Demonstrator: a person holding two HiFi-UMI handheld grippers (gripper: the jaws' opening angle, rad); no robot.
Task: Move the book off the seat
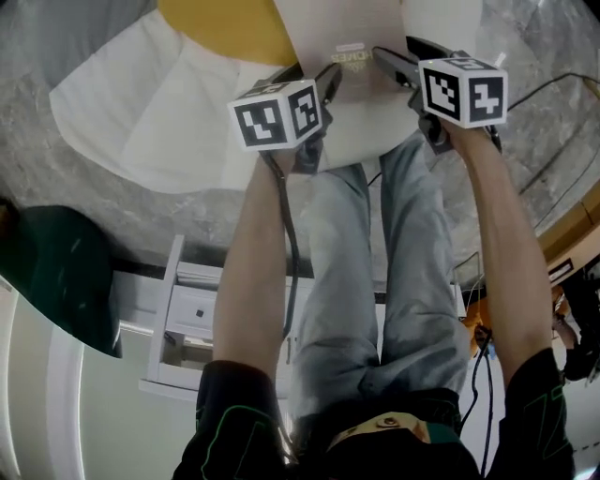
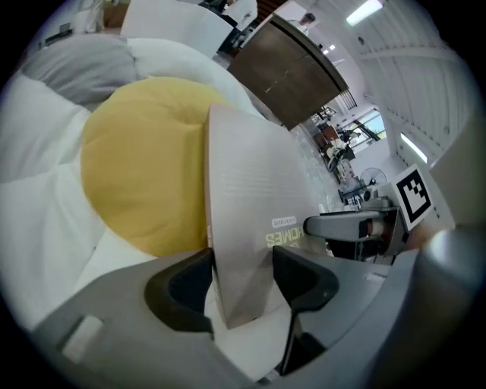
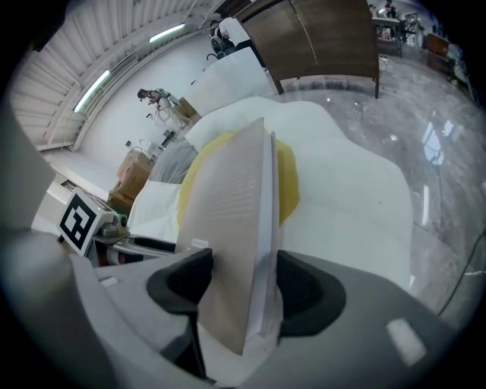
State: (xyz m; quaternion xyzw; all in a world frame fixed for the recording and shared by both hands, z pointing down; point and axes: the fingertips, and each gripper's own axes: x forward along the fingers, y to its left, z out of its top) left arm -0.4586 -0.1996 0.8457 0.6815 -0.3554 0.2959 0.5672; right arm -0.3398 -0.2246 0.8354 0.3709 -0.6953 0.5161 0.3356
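Book (image 1: 328, 28) long axis runs toward yellow cushion (image 1: 225, 28), title end nearest person (image 1: 375, 281).

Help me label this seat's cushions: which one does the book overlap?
The round yellow cushion: the book lies partly over its edge. The grey cushion sits farther back, clear of the book, and the white padding is the seat itself.
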